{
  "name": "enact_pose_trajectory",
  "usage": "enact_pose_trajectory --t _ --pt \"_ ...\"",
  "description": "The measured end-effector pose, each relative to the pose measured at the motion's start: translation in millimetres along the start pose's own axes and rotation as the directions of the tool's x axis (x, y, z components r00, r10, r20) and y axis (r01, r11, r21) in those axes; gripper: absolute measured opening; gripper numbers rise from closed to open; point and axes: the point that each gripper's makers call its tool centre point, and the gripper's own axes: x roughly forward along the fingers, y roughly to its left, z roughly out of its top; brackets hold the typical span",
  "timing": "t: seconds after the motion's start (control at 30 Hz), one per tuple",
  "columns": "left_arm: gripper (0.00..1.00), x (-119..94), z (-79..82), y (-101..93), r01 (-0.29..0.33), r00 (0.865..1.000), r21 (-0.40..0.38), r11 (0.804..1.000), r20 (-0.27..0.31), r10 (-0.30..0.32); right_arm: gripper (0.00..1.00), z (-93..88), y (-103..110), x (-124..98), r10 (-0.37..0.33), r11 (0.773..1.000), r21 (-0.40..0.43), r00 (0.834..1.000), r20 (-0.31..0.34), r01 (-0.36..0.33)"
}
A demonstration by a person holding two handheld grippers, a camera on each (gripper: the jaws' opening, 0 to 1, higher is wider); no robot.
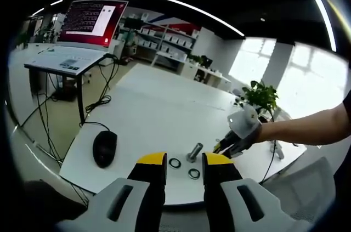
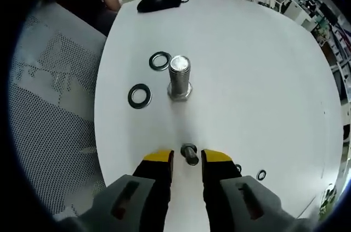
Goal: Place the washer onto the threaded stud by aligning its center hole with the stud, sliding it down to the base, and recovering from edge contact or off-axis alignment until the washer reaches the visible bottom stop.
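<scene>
White table (image 2: 263, 78) bears upright threaded stud (image 2: 179, 78), two flat washers; both claws spread.

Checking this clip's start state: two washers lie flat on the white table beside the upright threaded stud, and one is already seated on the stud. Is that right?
Not quite. The right gripper view shows the threaded stud bare, no washer on it. The two washers, one and the other, do lie flat on the white table beside it, as you said.

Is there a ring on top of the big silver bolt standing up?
No. The big bolt has a bare shiny top. Two washers lie flat on the white table beside it. Whatever is beneath its base is hidden.
</scene>
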Motion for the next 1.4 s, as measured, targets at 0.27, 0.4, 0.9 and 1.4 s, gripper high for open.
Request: enact_pose_trajectory --t 0.27,0.4,0.9,1.4 --pt "0.24 0 -0.2 -0.5 0.002 1.000 0.001 1.000 -0.001 -0.002 0.23 0.2 6 -8 0.006 1.000 0.022 0.999 0.031 -0.007" --pt "0.24 -1 0.1 -1.0 0.003 1.000 0.000 1.000 0.003 -0.003 0.23 -0.9 9 -12 0.006 0.999 0.034 0.999 0.041 -0.007" --pt "0.24 -1 0.4 1.5 0.000 1.000 -0.003 1.000 0.006 0.000 0.23 -11.1 25 -12 0.032 0.997 0.067 0.999 0.031 -0.034" --pt "0.24 -1 0.6 2.7 0.001 1.000 -0.006 1.000 0.009 -0.001 0.23 -10.1 32 -5 0.058 0.997 0.049 0.998 0.031 -0.059"
